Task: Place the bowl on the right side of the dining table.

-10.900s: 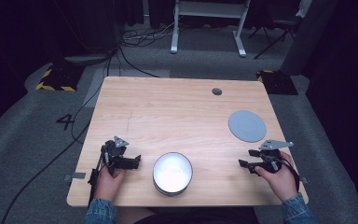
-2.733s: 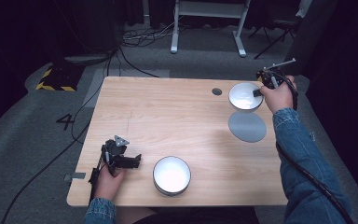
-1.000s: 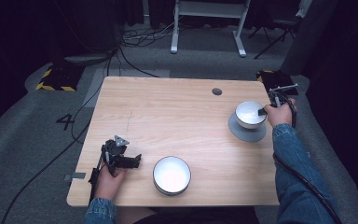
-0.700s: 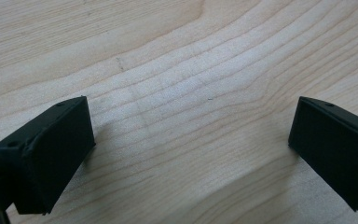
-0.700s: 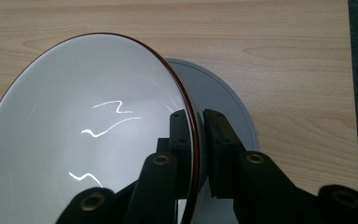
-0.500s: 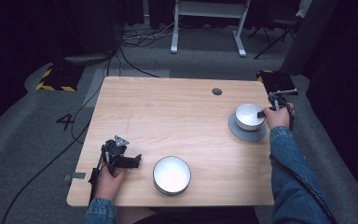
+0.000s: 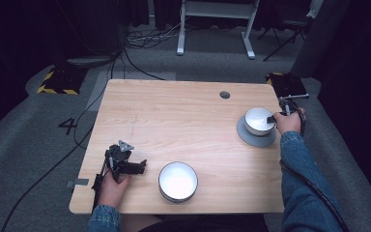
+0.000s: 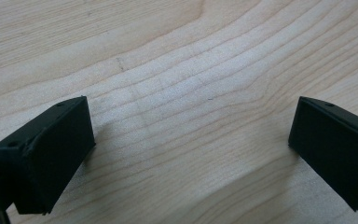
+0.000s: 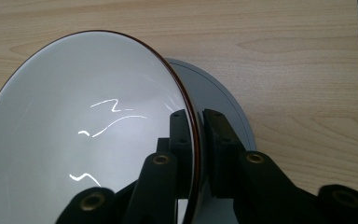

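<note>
Here, at the near left of the pale wooden worktop [image 7: 174, 121], the left gripper [image 7: 134, 167] lies low in the person's hand, its jaws spread wide over bare wood with nothing between them. Just to its right, near the front edge, stands a large white round bowl [image 7: 178, 181]. Far to the right, a smaller white bowl with a dark rim [image 7: 259, 120] sits on a flat grey round plate [image 7: 256, 138]. The right gripper [image 9: 199, 126] has its jaws clenched on that smaller bowl's rim, one inside and one outside.
</note>
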Motion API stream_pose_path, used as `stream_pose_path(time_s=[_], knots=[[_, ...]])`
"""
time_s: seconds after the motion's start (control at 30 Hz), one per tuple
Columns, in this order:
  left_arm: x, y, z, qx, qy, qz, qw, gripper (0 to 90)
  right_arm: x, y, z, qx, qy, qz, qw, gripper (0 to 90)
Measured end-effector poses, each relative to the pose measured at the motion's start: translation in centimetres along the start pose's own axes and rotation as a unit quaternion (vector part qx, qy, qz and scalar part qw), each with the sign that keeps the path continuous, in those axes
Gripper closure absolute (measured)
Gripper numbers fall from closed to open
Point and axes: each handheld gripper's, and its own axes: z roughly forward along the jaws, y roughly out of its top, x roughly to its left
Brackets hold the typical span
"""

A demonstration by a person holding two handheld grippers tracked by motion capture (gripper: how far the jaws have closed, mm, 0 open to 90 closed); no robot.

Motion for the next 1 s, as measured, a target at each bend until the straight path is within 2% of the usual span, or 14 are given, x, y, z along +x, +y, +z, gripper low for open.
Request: stream_pose_path(time_s=[0.23,0.3,0.33,0.43,0.5,0.7,0.83,1.0], knots=[[0.0,0.0,0.0,0.000,0.000,0.000,1.0000,0.2,-0.1,-0.1,-0.4,-0.002,-0.008,-0.003,1.0000,72.8],[0.0,0.0,0.0,0.000,0.000,0.000,1.0000,0.2,0.3,0.2,-0.8,-0.012,-0.016,-0.020,0.9996,64.8],[0.0,0.0,0.0,0.000,0.000,0.000,1.0000,0.2,0.3,0.2,-0.8,-0.012,-0.016,-0.020,0.9996,64.8],[0.0,0.0,0.0,0.000,0.000,0.000,1.0000,0.2,0.6,0.6,-1.4,-0.027,-0.027,-0.035,0.9987,54.8],[0.0,0.0,0.0,0.000,0.000,0.000,1.0000,0.2,0.6,0.8,-1.8,-0.032,-0.031,-0.040,0.9982,51.8],[0.0,0.0,0.0,0.000,0.000,0.000,1.0000,0.2,1.1,1.0,-2.8,-0.045,-0.031,-0.062,0.9966,45.3],[0.0,0.0,0.0,0.000,0.000,0.000,1.0000,0.2,2.4,1.2,-3.8,-0.055,-0.020,-0.098,0.9934,43.1],[0.0,0.0,0.0,0.000,0.000,0.000,1.0000,0.2,3.7,1.2,-4.7,-0.061,-0.014,-0.114,0.9915,41.5]])
